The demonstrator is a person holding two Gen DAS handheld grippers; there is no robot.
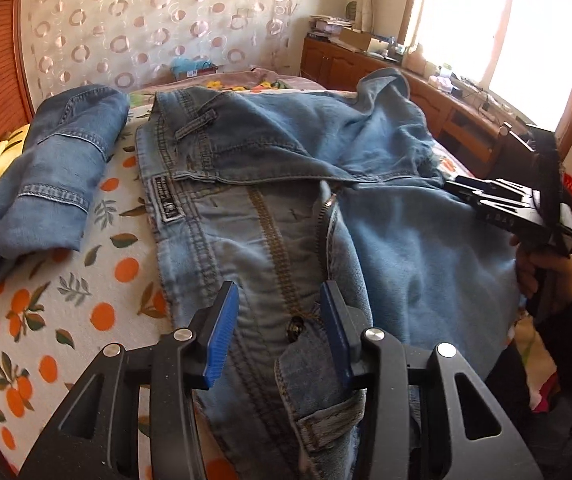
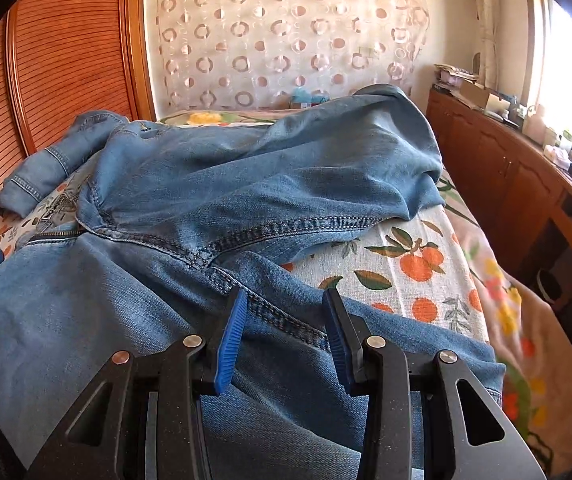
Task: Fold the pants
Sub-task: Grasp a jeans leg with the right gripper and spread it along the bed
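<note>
Jeans (image 1: pixel 294 184) lie spread over the bed (image 1: pixel 97 280), filling the middle of both views, waistband toward nine o'clock in the left wrist view. Left gripper (image 1: pixel 279 320) has its blue fingers (image 1: pixel 221 332) parted, straddling the fly seam and button without pressing. Right gripper (image 2: pixel 283 328) likewise stands released over a stitched seam. A second folded denim garment (image 1: pixel 41 184) rests at nine o'clock.

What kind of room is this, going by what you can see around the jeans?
Most likely a bedroom at home: the jeans lie on a bed with an orange-print sheet, a slatted wooden headboard stands behind, and a low wooden cabinet runs under the window.
</note>
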